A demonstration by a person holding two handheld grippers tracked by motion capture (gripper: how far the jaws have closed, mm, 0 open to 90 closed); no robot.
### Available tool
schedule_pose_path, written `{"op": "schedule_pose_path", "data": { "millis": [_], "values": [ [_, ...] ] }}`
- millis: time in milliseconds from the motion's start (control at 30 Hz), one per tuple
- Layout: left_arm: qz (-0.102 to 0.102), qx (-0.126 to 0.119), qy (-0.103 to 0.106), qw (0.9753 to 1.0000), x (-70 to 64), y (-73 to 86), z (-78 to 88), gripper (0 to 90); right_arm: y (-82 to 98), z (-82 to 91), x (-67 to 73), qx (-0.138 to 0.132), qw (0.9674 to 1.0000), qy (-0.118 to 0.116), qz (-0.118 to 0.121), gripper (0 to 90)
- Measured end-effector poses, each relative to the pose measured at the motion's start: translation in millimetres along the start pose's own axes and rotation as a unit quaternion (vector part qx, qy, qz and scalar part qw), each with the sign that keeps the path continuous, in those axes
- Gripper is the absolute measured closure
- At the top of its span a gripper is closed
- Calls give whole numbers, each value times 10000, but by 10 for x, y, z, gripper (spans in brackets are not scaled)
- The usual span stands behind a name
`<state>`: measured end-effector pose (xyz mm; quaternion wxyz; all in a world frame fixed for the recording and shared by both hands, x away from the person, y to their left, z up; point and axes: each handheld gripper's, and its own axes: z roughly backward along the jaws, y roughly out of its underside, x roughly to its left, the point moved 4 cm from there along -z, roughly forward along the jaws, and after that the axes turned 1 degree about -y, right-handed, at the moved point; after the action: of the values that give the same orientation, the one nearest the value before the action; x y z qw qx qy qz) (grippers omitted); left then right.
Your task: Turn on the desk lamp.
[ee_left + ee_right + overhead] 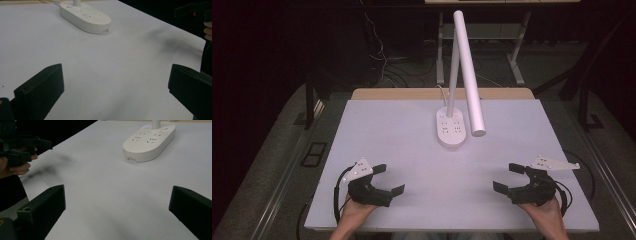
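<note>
High view: the left gripper point(391, 178) and right gripper point(504, 177) rest near the front edge of the table point(387, 130), well apart, each with its jaws spread wide and nothing between them. The desk lamp point(451, 131) stands at the middle rear of the table, well clear of both.

Risk: the lamp carries a long tubular head point(469, 72) on a thin stem point(453, 75). A push or grip high on either would likely lever the base and tip the unit. The cord point(441, 90) trails off the rear edge and could snag.

Materials: the base is a smooth, matte white oval, probably plastic, with socket openings on top. The table surface is flat, pale and featureless. The jaws are black, blocky pads.
</note>
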<state>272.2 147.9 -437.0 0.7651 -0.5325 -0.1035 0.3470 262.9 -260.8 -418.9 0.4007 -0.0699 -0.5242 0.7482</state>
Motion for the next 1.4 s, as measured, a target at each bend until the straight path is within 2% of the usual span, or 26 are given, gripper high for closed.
{"op": "schedule_pose_path", "data": {
  "millis": [233, 900, 1200, 1400],
  "values": [
    [-12, -3, 3, 10000, -8, 7, -1, 0, 20, 1, -18, 94, 9999, 4, 43, 4],
    [-21, -17, -24, 10000, -24, 11, -4, 0, 56, 26, -44, 253, 9996, 14, -130, 4],
    [5, -31, -121, 9999, -3, 17, 14, 0, 25, 22, -87, 439, 9990, -6, -104, 4],
    [8, -32, -143, 9999, 4, 20, 17, 0, -67, 8, -117, 517, 9986, -7, -55, 4]
  ]
}}
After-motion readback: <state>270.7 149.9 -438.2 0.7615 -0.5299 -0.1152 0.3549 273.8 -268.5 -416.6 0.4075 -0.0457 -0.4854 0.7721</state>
